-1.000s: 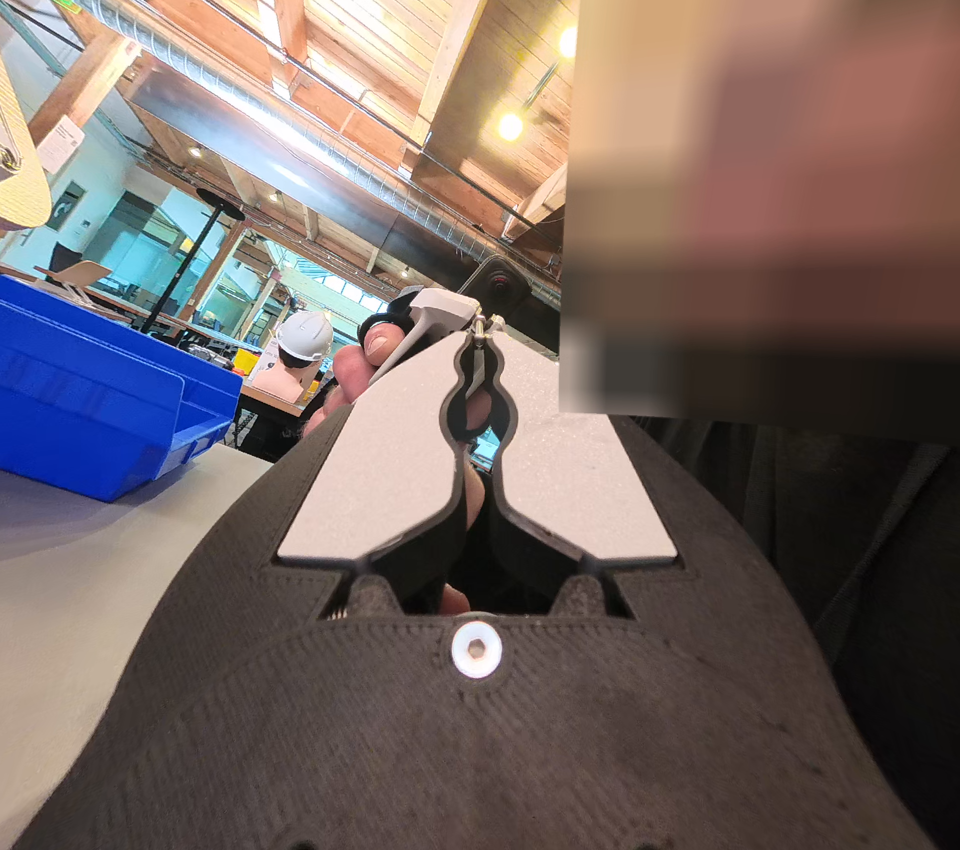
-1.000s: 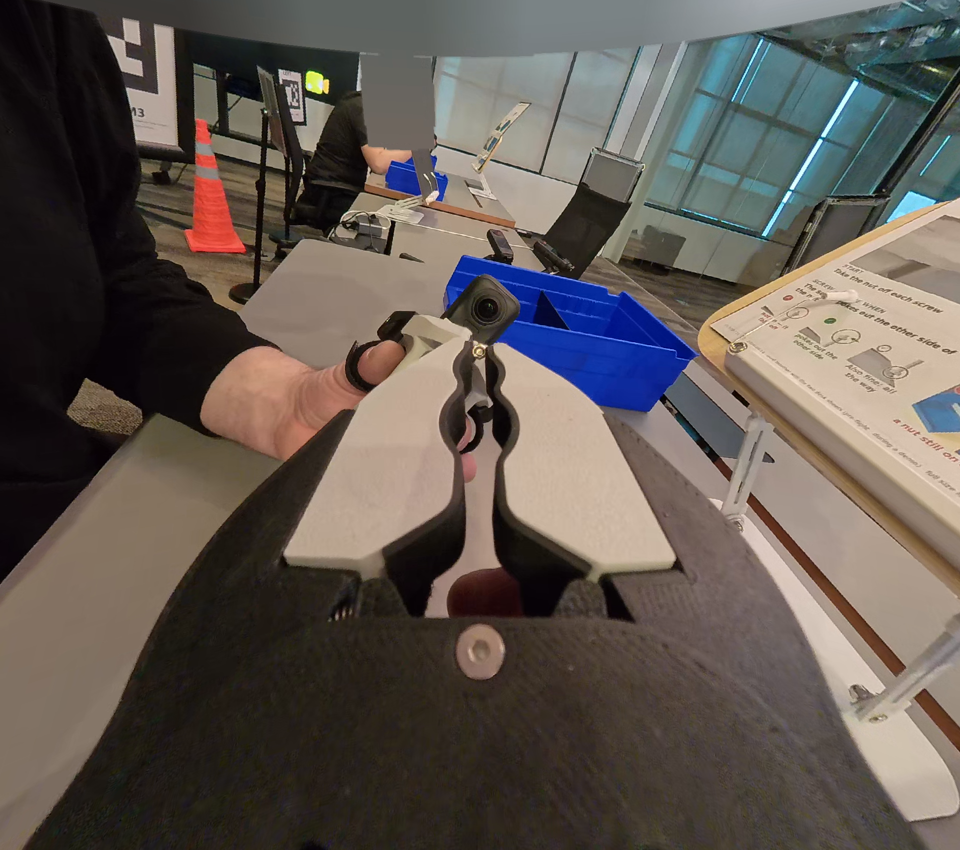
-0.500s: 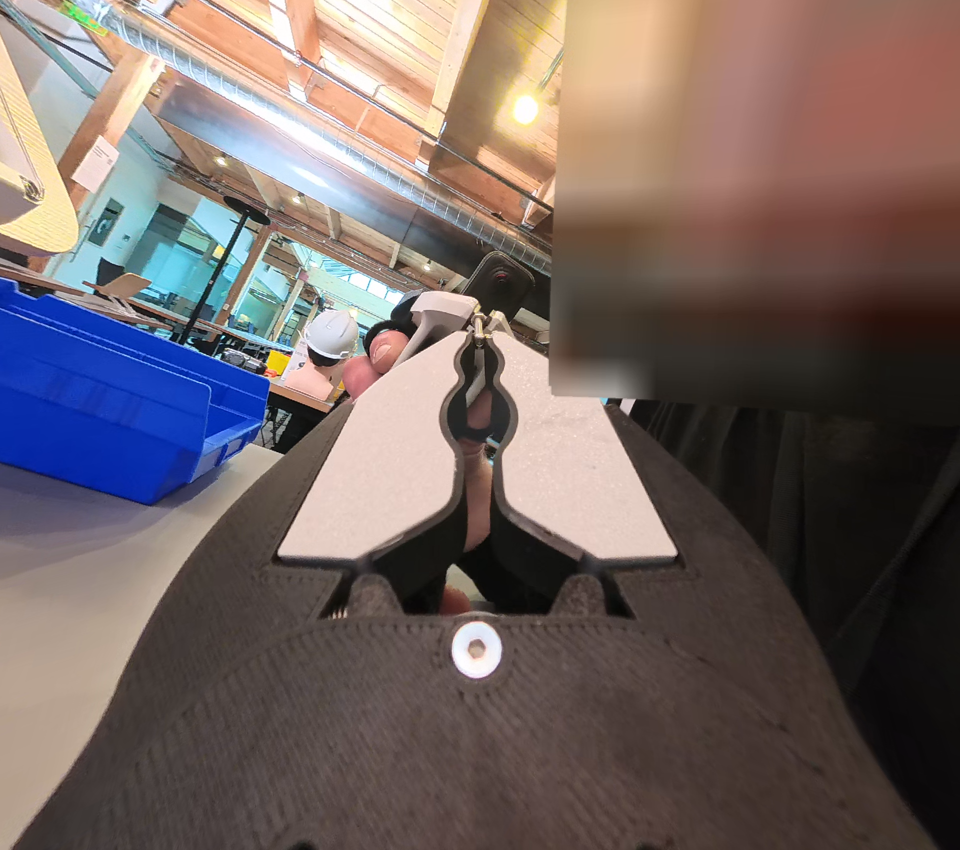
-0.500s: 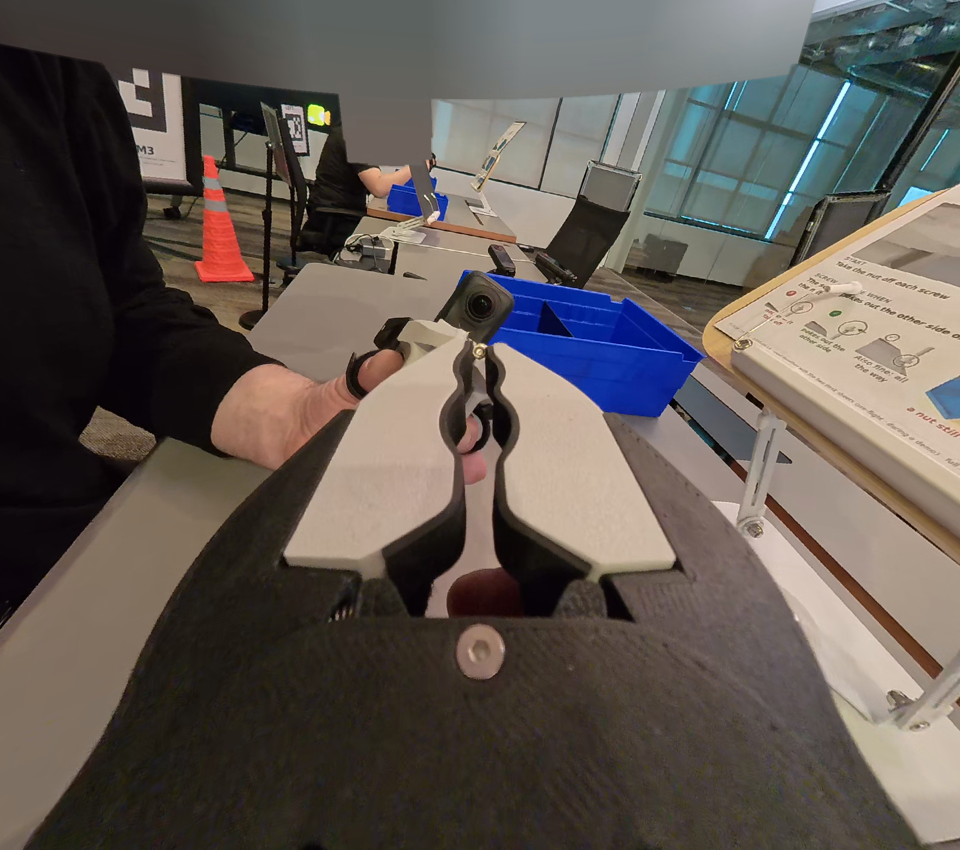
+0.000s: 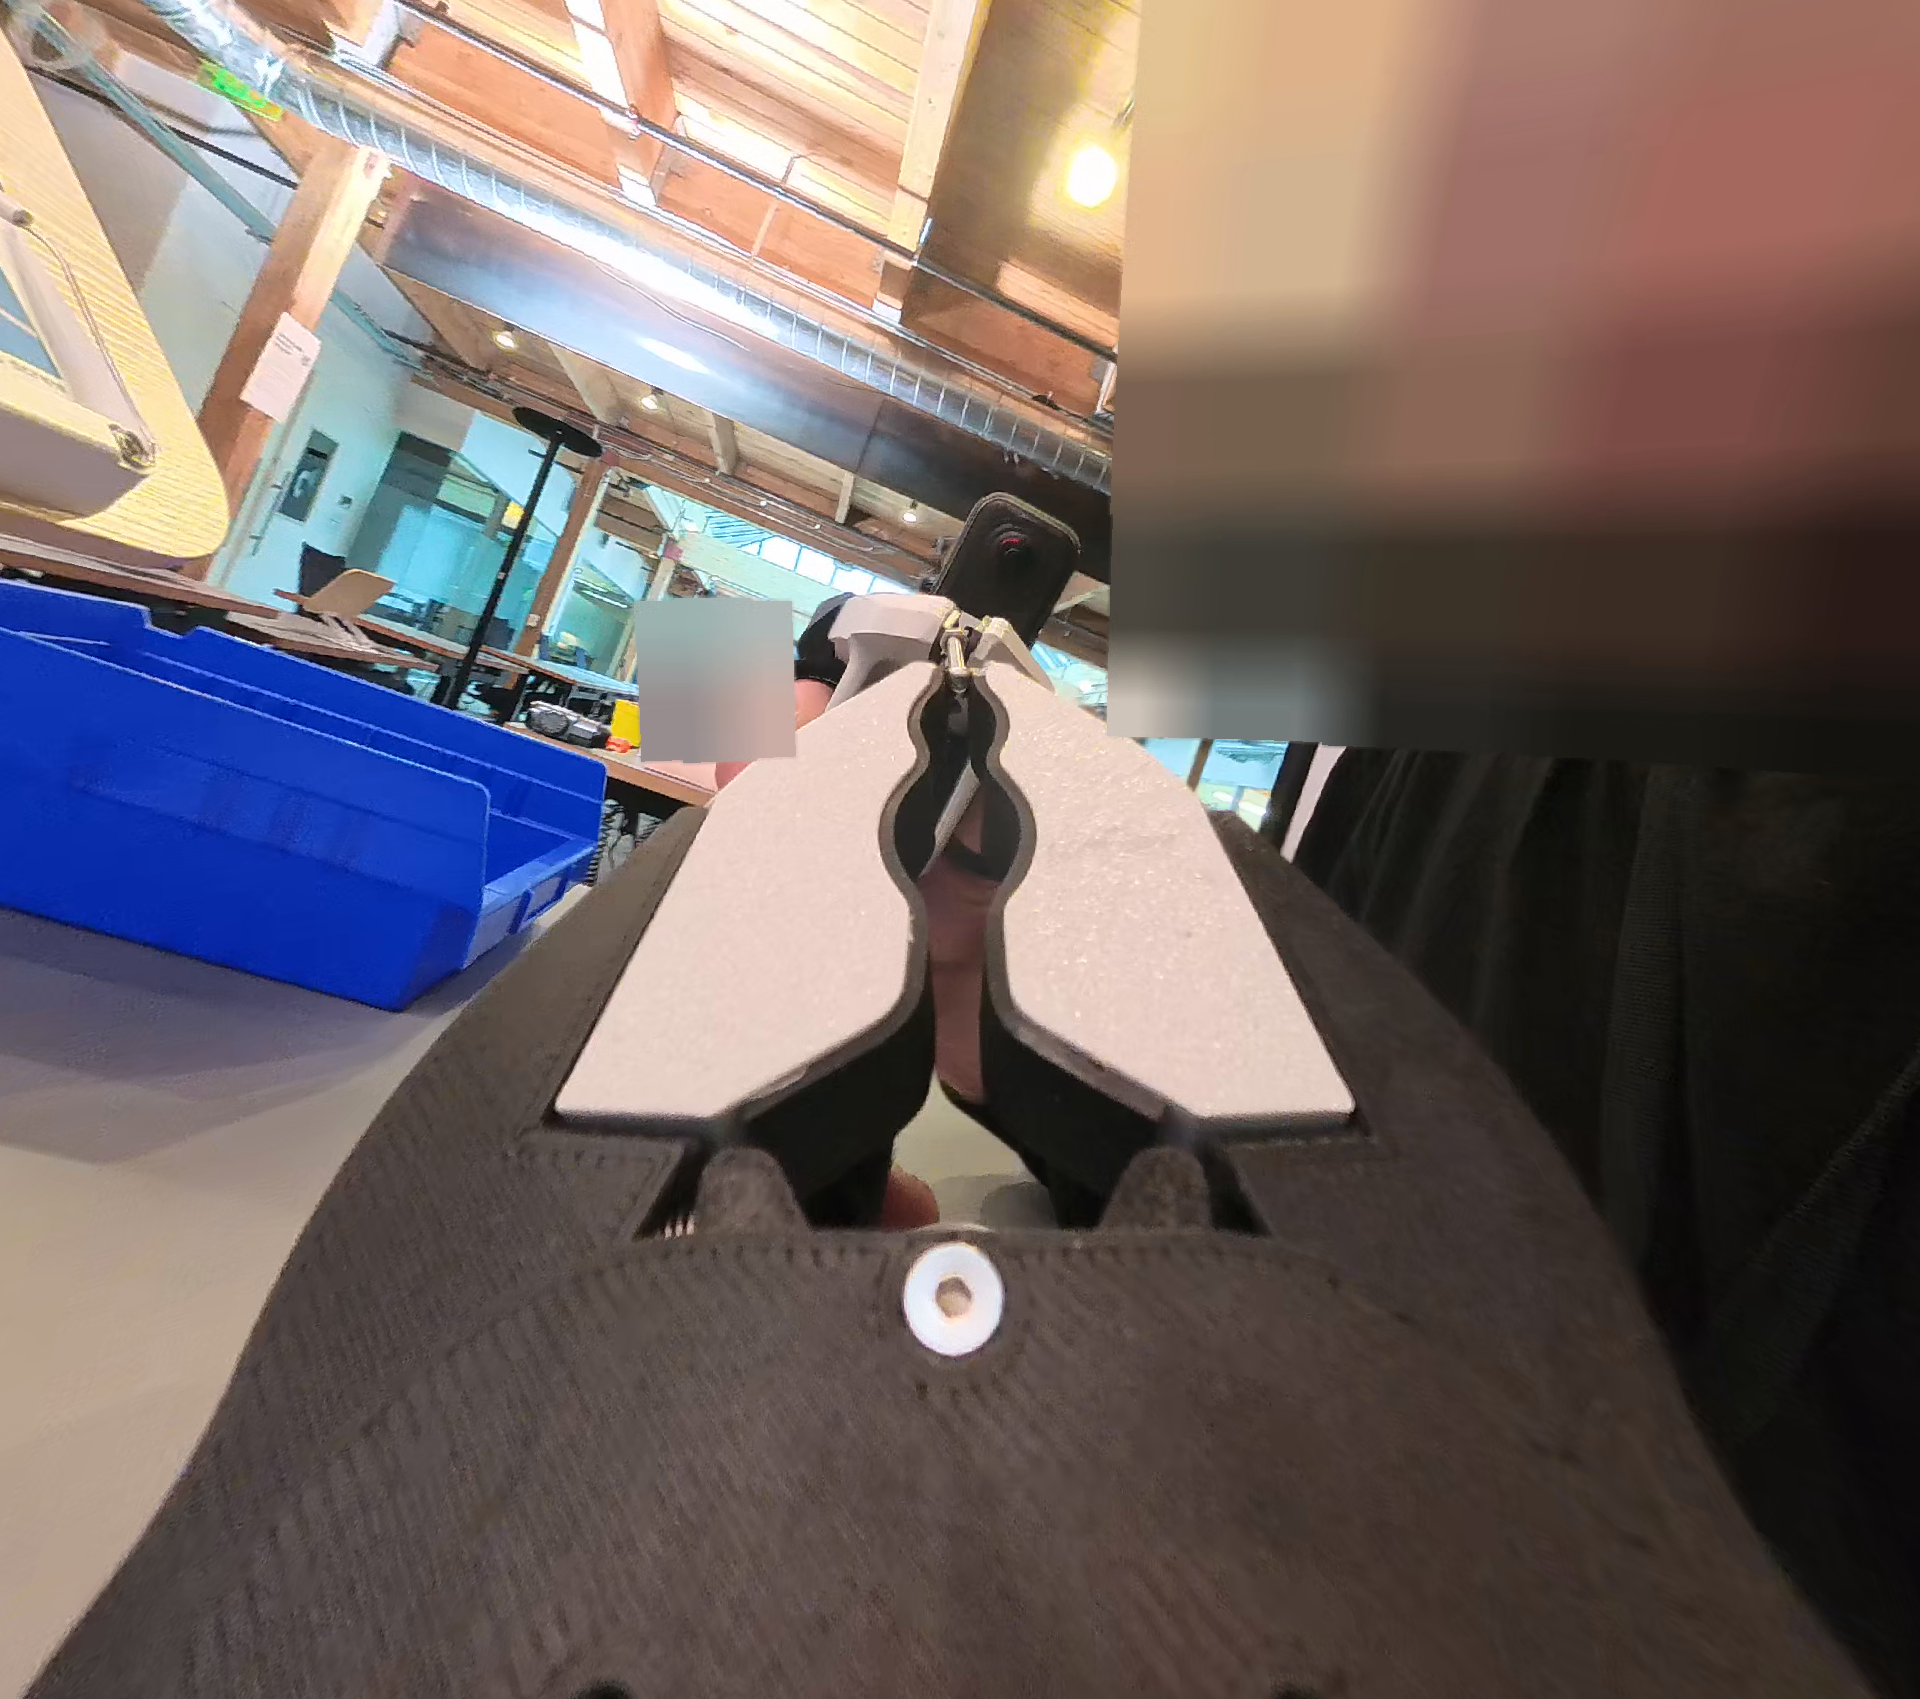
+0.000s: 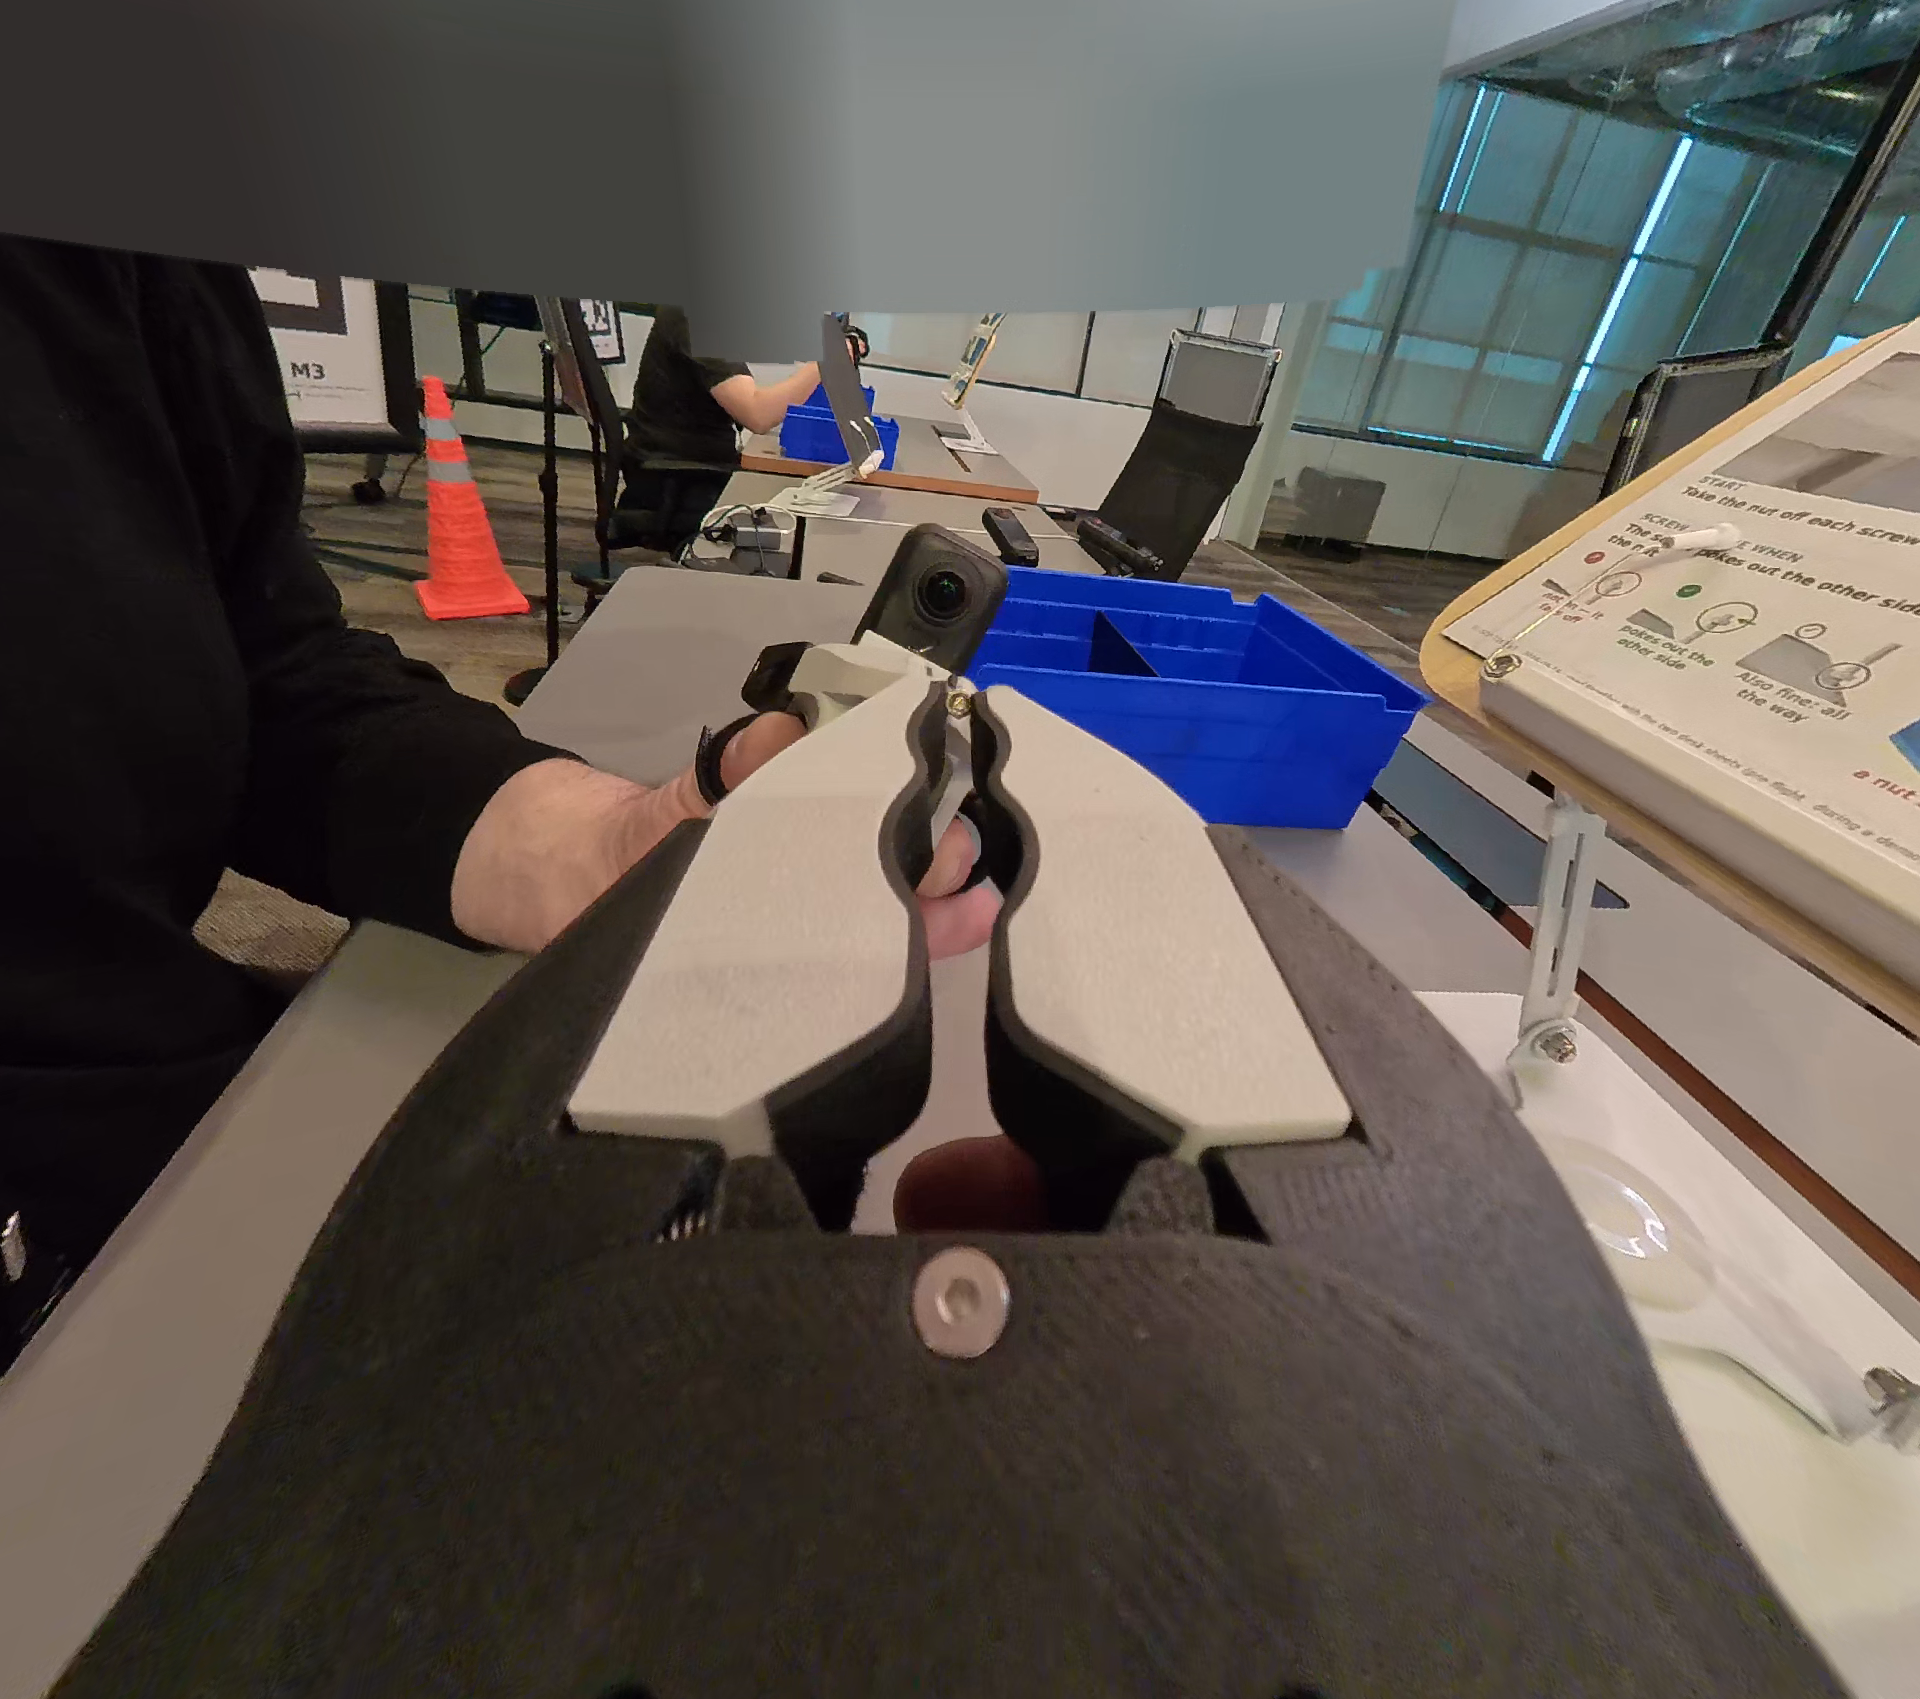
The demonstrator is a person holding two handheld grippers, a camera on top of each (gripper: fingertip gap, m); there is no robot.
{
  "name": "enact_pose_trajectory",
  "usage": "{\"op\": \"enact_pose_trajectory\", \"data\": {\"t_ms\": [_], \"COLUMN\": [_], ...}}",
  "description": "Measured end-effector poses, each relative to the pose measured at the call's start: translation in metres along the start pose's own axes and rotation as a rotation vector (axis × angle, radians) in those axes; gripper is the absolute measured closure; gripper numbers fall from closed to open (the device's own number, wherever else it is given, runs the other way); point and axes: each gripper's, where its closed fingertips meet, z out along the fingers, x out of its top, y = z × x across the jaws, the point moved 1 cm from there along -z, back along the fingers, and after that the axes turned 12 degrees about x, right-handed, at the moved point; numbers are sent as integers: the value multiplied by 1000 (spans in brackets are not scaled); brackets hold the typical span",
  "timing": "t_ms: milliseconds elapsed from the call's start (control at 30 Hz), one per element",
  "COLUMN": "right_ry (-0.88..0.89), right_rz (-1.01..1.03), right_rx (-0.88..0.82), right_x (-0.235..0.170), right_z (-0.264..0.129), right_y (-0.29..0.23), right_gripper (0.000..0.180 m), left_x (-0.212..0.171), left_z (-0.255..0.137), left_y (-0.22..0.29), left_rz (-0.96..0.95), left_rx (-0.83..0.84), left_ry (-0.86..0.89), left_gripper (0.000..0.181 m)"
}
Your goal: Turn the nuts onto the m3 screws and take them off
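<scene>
My left gripper (image 5: 961,685) and right gripper (image 6: 961,699) point at each other, tip to tip, above the grey table (image 5: 156,1234). Both are shut. A small silver M3 screw (image 5: 958,660) sticks out of the left gripper's tips towards the right gripper's white fingers (image 5: 1003,637). In the right wrist view a tiny brass-coloured nut (image 6: 962,701) sits pinched at the tips, against the left gripper's fingers (image 6: 862,673). A hand (image 6: 582,839) in a black sleeve holds the left gripper. The thread between screw and nut is too small to make out.
A blue divided bin (image 6: 1195,714) stands on the table beyond the grippers; it also shows in the left wrist view (image 5: 260,818). An instruction board (image 6: 1714,662) on a white stand (image 6: 1662,1234) stands at the right. The person's black torso (image 5: 1610,1130) is close behind.
Both grippers stay shut and tip to tip. The pair has shifted a little: the blue bin has drifted right in the left wrist view and the right wrist view has tilted.
</scene>
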Motion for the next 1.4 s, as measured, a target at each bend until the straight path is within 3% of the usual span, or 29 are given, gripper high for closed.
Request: {"op": "enact_pose_trajectory", "data": {"t_ms": [800, 1267, 1400], "right_ry": [68, 89, 80], "right_rz": [158, 172, 157], "right_rx": [23, 17, 1], "right_x": [-6, -6, -6], "right_z": [-5, -10, -11], "right_y": [-2, -1, 0], "right_gripper": [180, 180, 171], "left_x": [-3, 2, 3], "left_z": [0, -2, -4], "left_y": [0, -2, -1], "left_rz": [272, 204, 184], "left_rx": [86, 65, 50], "left_ry": [-109, -67, -64], "left_gripper": [178, 178, 178]}}
